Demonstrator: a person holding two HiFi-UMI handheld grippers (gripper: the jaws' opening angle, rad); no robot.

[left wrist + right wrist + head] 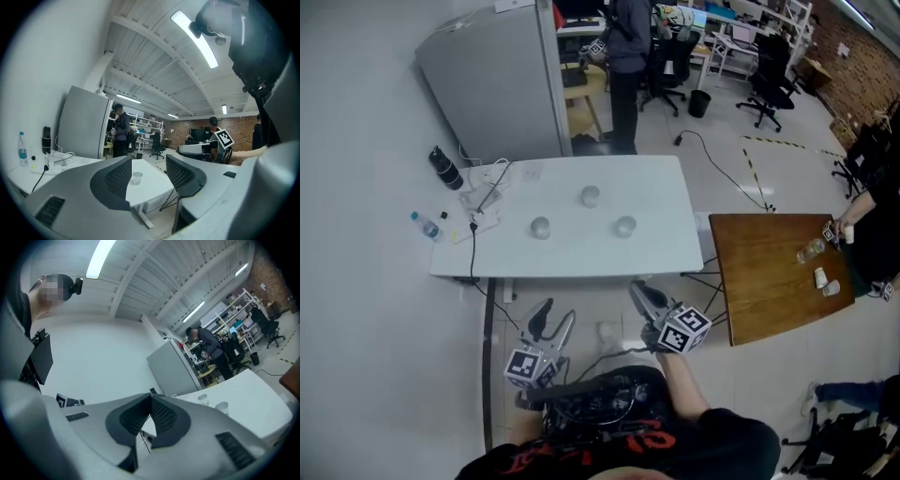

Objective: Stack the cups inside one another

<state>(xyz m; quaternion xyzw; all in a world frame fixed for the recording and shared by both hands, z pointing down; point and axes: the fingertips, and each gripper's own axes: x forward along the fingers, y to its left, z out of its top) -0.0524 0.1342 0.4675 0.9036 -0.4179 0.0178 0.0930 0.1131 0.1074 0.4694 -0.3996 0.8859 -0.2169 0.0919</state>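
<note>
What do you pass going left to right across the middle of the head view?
Water bottle → black bottle → cables → left cup → middle cup → right cup → wooden table.

**Visitor:** What bounds the room?

**Onlooker:** A plain white wall (356,141) runs along the left. A brick wall (862,56) closes the far right end.

**Visitor:** Floor and ceiling?

**Onlooker:** The floor (712,122) is pale grey. The ceiling (154,70) is white and beamed, and carries a long strip light (194,33).

**Visitor:** Furniture?

**Onlooker:** A white table (656,187) stands against the white wall, with a grey partition (487,75) at its far edge. A wooden table (764,272) sits just beside its right corner. Black office chairs (767,80) and white shelving (792,14) stand beyond.
</note>
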